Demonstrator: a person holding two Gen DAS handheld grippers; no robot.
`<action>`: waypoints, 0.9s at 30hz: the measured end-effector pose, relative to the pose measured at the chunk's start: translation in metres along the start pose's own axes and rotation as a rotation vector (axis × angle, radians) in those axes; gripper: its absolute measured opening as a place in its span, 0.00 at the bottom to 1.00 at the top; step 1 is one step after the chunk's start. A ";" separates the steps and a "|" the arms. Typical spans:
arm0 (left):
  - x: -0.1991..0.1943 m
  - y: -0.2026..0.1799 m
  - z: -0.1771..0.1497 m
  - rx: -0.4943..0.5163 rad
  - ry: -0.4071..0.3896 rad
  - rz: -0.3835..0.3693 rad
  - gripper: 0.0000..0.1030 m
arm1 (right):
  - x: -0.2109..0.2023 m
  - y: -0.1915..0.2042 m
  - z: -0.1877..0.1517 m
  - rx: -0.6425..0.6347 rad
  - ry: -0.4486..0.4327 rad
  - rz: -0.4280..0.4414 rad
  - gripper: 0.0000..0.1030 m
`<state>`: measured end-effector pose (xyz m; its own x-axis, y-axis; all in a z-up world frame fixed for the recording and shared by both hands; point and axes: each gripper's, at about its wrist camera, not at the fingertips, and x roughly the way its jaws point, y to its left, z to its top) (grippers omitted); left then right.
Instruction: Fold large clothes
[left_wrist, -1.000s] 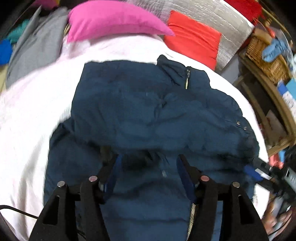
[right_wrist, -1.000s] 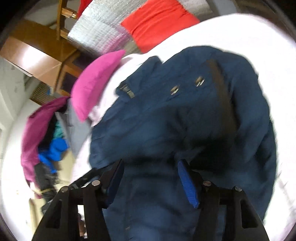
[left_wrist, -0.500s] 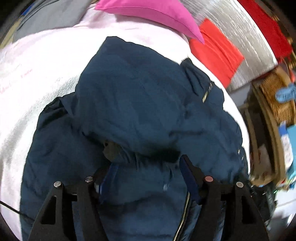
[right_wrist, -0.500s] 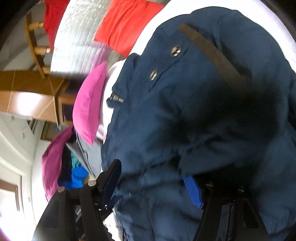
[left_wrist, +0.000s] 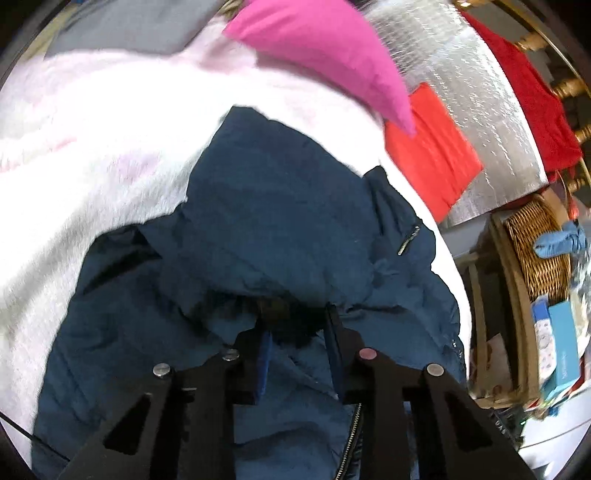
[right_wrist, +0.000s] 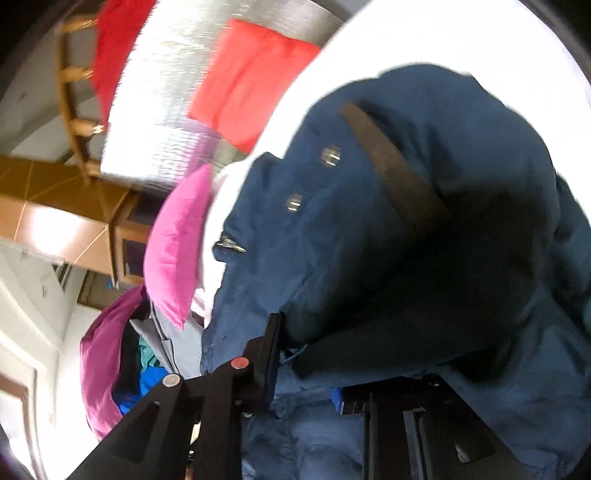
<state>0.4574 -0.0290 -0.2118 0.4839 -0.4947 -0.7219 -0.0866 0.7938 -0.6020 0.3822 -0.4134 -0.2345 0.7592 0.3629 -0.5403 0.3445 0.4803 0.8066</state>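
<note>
A large navy padded jacket (left_wrist: 266, 229) lies on a white bed, folded over on itself, its zip running down by the left gripper. My left gripper (left_wrist: 295, 325) has closed in on the dark folded edge of the jacket, with fabric bunched between its blue pads. In the right wrist view the jacket (right_wrist: 369, 229) shows metal snaps and a dark strap. My right gripper (right_wrist: 310, 343) has jacket fabric draped between and over its fingers; the right finger is mostly hidden.
A pink pillow (left_wrist: 325, 51) and a red pillow (left_wrist: 432, 147) lie at the bed's head against a silver padded board. A wicker basket (left_wrist: 535, 243) and shelves stand to the right. A pile of clothes (right_wrist: 122, 354) sits beside the bed.
Both grippers have closed from wide open onto the jacket's folded edge and swung the views. The jacket's fold sits bunched at the fingertips.
</note>
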 end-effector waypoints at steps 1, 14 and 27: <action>0.003 0.000 -0.001 0.007 0.014 0.019 0.28 | 0.001 0.000 -0.001 -0.015 0.002 -0.017 0.23; -0.009 0.004 -0.013 0.051 0.097 0.141 0.50 | -0.007 -0.015 0.000 0.015 0.201 -0.090 0.50; -0.044 0.001 0.008 0.224 -0.202 0.347 0.58 | -0.055 0.023 0.005 -0.289 -0.081 -0.205 0.37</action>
<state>0.4431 -0.0034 -0.1776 0.6215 -0.1252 -0.7733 -0.0936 0.9682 -0.2320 0.3511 -0.4265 -0.1852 0.7359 0.1768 -0.6536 0.3328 0.7463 0.5765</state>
